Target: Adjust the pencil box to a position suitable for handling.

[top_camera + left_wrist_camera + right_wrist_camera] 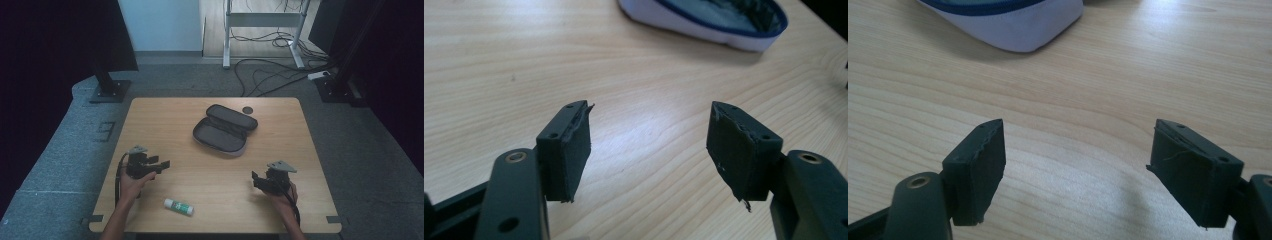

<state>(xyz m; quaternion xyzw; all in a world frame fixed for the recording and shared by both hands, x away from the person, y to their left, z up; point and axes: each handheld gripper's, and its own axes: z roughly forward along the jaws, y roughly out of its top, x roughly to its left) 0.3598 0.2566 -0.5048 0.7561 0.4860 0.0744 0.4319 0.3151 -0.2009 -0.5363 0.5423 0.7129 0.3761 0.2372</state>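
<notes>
Glue stick [178, 206] — between grippers, untouched

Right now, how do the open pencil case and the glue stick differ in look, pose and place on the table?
The pencil case is large, dark grey and soft, lying unzipped with its lid folded back; the glue stick is small, white with a green label, and closed. The pencil case sits near the table's far middle; the glue stick lies on its side at the near edge, closer to the left tongs. Both rest untouched on the wood.
</notes>
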